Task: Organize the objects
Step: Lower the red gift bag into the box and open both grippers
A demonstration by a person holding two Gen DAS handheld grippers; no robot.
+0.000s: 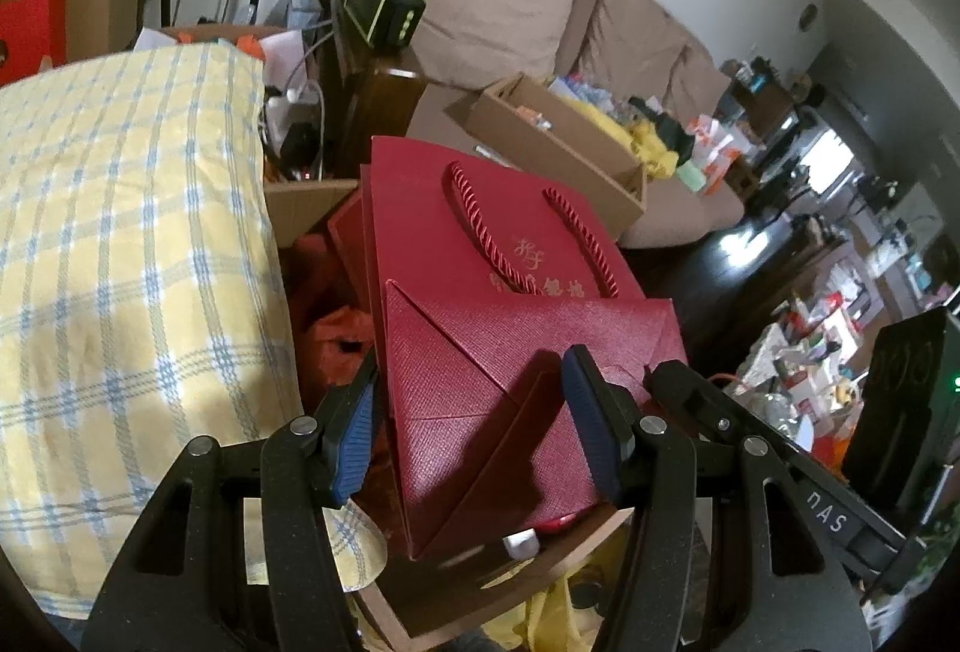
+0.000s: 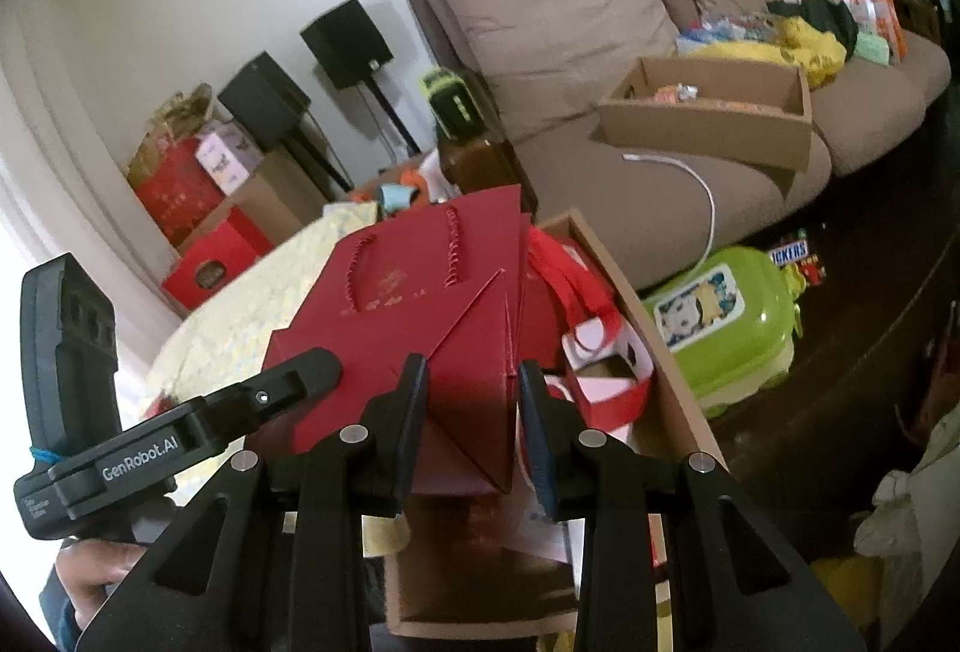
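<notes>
A dark red paper gift bag [image 1: 516,268] with twisted rope handles and gold lettering is folded flat and held tilted over an open cardboard box [image 2: 654,352]. My left gripper [image 1: 474,364] clamps the bag's folded bottom end between its blue pads. My right gripper [image 2: 472,364] grips the same end of the gift bag [image 2: 420,304] from the other side. Its finger shows in the left wrist view, and the left gripper's finger [image 2: 300,376] lies against the bag's corner. More red bags [image 2: 570,280] and a red and white one [image 2: 600,346] lie in the box.
A yellow plaid pillow [image 1: 120,232] bulges close on the left. A brown sofa [image 2: 600,21] behind carries a cardboard tray [image 2: 708,123] and clutter. A green child's case [image 2: 726,316] and snack packs lie on the dark floor. Red boxes and speakers stand by the wall.
</notes>
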